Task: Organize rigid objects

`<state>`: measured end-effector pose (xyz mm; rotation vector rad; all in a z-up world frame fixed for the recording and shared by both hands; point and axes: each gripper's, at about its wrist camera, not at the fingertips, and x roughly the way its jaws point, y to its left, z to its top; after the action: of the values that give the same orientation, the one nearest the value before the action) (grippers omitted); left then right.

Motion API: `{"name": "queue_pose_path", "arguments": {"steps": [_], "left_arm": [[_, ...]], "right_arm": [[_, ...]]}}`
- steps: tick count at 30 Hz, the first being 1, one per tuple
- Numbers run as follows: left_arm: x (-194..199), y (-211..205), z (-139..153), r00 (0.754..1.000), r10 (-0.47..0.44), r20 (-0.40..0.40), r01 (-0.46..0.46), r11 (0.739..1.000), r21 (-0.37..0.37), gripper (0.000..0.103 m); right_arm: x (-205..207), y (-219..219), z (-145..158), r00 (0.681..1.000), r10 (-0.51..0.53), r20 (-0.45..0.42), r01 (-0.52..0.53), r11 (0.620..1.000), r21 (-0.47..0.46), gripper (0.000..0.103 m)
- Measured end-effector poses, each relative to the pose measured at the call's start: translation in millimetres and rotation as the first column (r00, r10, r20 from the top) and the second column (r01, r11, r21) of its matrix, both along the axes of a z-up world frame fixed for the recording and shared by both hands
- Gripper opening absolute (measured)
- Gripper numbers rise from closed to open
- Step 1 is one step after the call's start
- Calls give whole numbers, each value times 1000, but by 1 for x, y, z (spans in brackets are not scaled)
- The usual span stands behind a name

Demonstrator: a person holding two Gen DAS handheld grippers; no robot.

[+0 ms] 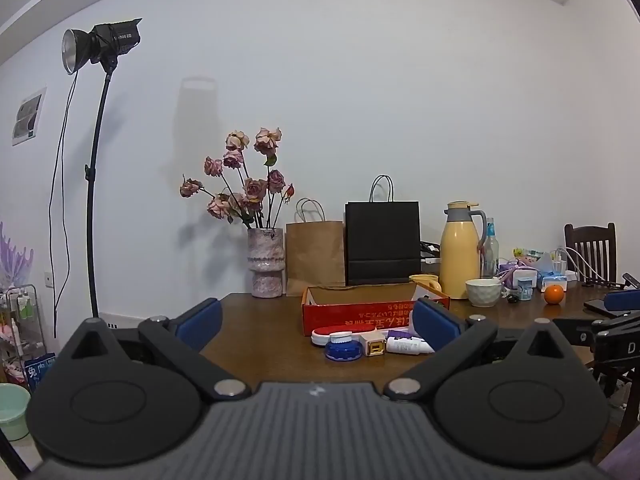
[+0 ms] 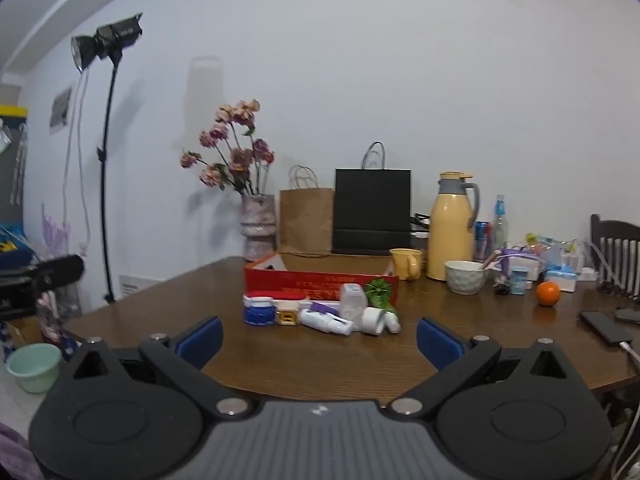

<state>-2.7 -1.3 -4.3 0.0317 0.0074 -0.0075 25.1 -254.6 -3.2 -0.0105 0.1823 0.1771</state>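
An open red cardboard box (image 1: 360,314) (image 2: 312,282) stands mid-table. In front of it lies a cluster of small items: a blue round jar with a white lid (image 1: 343,348) (image 2: 259,312), a red-and-white flat case (image 1: 340,333) (image 2: 286,298), a small beige cube (image 1: 373,346) (image 2: 287,317), a white tube with a purple part (image 1: 408,345) (image 2: 326,320), a clear bottle (image 2: 353,302), a white cylinder (image 2: 374,320) and a green leafy piece (image 2: 379,291). My left gripper (image 1: 318,324) and right gripper (image 2: 320,336) are open and empty, hovering short of the cluster.
Along the wall stand a vase of dried roses (image 1: 266,264), a brown bag (image 1: 315,258), a black bag (image 1: 382,242) and a yellow thermos (image 1: 460,256). A bowl (image 2: 466,277), yellow mug (image 2: 406,264), orange (image 2: 548,294), phone (image 2: 606,328) and chair (image 1: 592,250) are right. A light stand (image 1: 94,184) is left.
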Motion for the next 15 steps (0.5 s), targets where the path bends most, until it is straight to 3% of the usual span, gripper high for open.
{"name": "queue_pose_path", "arguments": {"steps": [15], "left_arm": [[-1, -1, 0, 1000, 1, 0, -1, 1000, -2, 103]], "right_arm": [[5, 0, -4, 1000, 13, -9, -13, 1000, -6, 103]]}}
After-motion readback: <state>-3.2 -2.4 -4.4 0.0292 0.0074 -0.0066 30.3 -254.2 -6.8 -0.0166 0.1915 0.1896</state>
